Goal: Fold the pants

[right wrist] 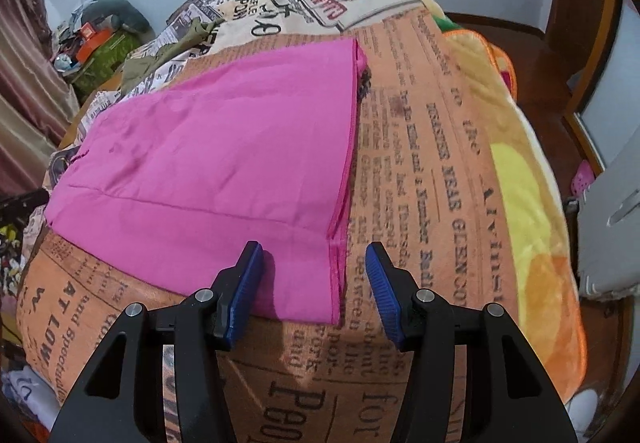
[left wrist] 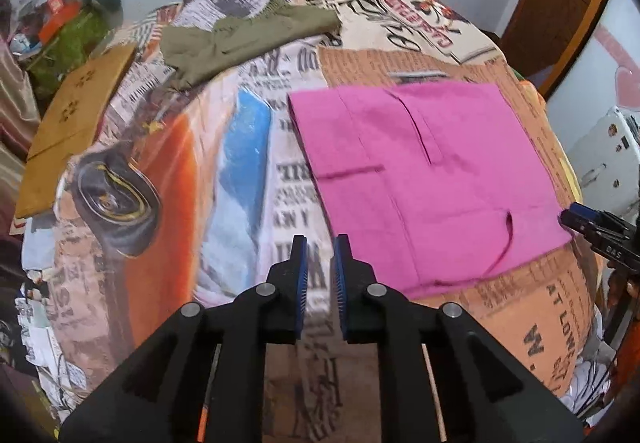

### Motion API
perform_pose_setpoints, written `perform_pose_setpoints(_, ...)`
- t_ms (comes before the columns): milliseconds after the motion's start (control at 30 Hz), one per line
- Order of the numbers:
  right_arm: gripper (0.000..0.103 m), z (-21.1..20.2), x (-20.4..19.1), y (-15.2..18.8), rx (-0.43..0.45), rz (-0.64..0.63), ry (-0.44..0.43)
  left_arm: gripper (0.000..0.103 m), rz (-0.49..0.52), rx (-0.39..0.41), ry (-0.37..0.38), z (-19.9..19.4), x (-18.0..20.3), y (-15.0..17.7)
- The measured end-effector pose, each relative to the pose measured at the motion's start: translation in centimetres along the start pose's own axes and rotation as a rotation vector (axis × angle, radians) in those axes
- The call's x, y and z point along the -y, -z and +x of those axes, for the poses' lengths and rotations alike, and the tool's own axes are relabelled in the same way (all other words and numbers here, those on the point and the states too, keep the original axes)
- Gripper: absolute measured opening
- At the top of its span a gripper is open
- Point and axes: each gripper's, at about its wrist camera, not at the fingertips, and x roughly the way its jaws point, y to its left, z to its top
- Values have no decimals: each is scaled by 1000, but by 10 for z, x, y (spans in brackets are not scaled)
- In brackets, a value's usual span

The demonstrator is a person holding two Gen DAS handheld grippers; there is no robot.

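The pink pants (right wrist: 208, 163) lie folded into a flat, squarish packet on my bed, on the newspaper-print blanket (right wrist: 420, 171). In the right wrist view they fill the middle and run toward ten o'clock, their stacked hemmed edge falling straight down toward six; in the left wrist view they sit at three o'clock from centre. The layers look squared and smooth, so I judge the folding to be nearly or fully finished, and the packet lies flat because nothing is lifting it.

My right hand-held gripper (right wrist: 314, 283) points steeply down at the near corner of the packet. Its jaws stand apart, released: the left pad rests over the pink cloth and the right pad over bare blanket, so the corner sits between them without being pinched. That straddle suits either letting go or taking the corner for another fold; I cannot tell which.

My left hand-held gripper (left wrist: 320, 271) is also tilted steeply down, hovering over bare blanket just beside the packet's left edge. Its blue pads are almost together with a narrow gap and nothing between them, so it grips nothing. The right gripper's tip shows at the far right edge of the left view, at the packet's corner.

Farther out, at eleven o'clock, an olive garment (left wrist: 240, 39) lies crumpled on the blanket, well apart from the pants. A brown cardboard sheet (left wrist: 76, 123) lies at nine o'clock at the bed's edge.
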Motion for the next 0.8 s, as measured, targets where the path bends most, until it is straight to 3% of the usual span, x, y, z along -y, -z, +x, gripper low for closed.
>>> perform_pose_setpoints(167,49,-12,2,-19,52,-7,0,14,-10,31,-21,-3,-9,-25)
perform_pose_setpoints(367,49,-20,6,-49,118,0,7,30,-16,80,-33,1,-16,-59)
perform_pose_setpoints(800,49,13,17,-111,151,-15,30,31,-55,42,-4,50,-28,-105)
